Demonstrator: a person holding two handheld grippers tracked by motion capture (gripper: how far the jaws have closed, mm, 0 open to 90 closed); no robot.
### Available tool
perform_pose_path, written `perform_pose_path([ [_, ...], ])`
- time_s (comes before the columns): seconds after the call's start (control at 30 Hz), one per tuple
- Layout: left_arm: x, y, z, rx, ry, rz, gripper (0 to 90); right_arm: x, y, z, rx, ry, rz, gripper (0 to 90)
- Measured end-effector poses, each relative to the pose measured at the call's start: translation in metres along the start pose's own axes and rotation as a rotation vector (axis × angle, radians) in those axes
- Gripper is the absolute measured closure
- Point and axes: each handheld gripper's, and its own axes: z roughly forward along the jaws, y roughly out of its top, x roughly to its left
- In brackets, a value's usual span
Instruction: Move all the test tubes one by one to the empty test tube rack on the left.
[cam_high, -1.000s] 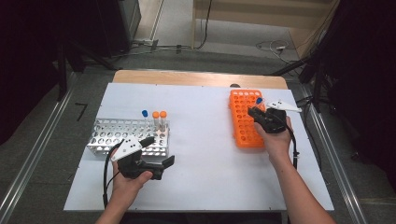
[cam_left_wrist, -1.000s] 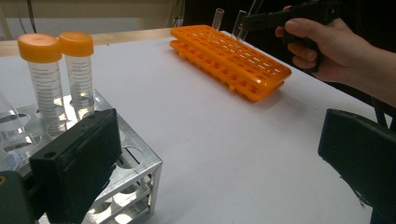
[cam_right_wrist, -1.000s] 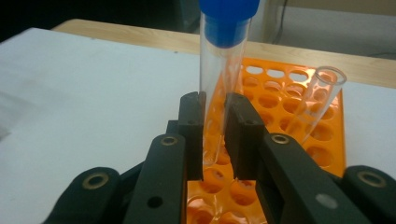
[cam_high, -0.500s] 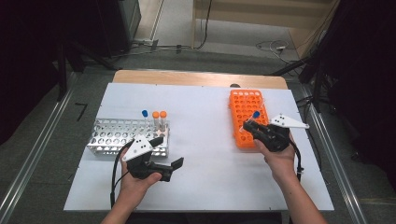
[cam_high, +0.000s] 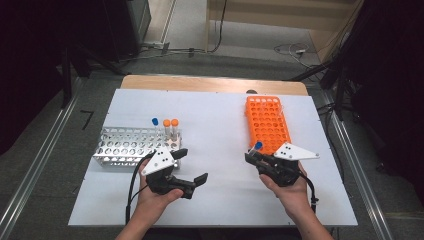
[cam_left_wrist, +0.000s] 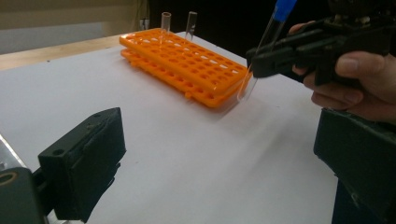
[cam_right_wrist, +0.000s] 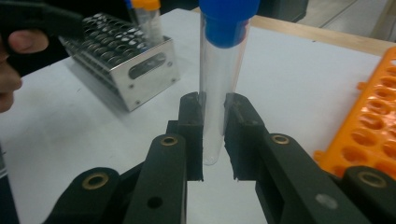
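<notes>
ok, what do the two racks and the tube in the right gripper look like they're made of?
Left rack: looks like metal, bright and mirror-like, with screwed side plates.
Orange rack: likely moulded plastic, opaque, slight sheen.
Tube: clear, either glass or plastic, the look leaves it open; the blue cap looks like plastic. The right gripper has its fingers shut on it.

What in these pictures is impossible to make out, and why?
- Blue-capped tube, right gripper view: its cap top is cut off by the upper edge.
- Metal rack, high view: its near right corner is hidden behind the left gripper.
- Two clear tubes at the far end of the orange rack, left gripper view: too small and blurred to tell which holes they stand in.
</notes>
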Motion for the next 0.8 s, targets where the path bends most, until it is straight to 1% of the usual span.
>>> perform_pose_path([
  [0.17, -0.008, 0.003, 0.006, 0.002, -0.041, 0.014, 6.8, 0.018, -0.003, 0.008, 0.024, 0.051, -0.041, 75.4],
  [0.27, -0.012, 0.003, 0.009, 0.011, -0.055, 0.024, 12.2, 0.027, -0.005, 0.014, 0.041, 0.075, -0.065, 75.4],
  [0.33, -0.014, 0.004, 0.011, 0.022, -0.053, 0.035, 16.9, 0.033, -0.007, 0.018, 0.053, 0.09, -0.072, 75.4],
  [0.37, -0.016, 0.004, 0.012, 0.021, -0.051, 0.031, 20.5, 0.035, -0.007, 0.02, 0.057, 0.097, -0.079, 75.4],
  [0.43, -0.018, 0.005, 0.014, 0.03, -0.054, 0.039, 28.2, 0.041, -0.008, 0.023, 0.066, 0.115, -0.086, 75.4],
  [0.53, -0.022, 0.005, 0.017, 0.042, -0.074, 0.054, 36.5, 0.05, -0.007, 0.026, 0.076, 0.142, -0.097, 75.4],
  [0.57, -0.024, 0.005, 0.018, 0.039, -0.085, 0.052, 39.6, 0.053, -0.007, 0.028, 0.081, 0.149, -0.102, 75.4],
  [0.63, -0.025, 0.005, 0.019, 0.044, -0.099, 0.062, 44.7, 0.059, -0.007, 0.029, 0.092, 0.159, -0.112, 75.4],
  [0.8, -0.028, 0.004, 0.022, 0.054, -0.125, 0.078, 55.9, 0.067, -0.006, 0.033, 0.102, 0.183, -0.131, 75.3],
])
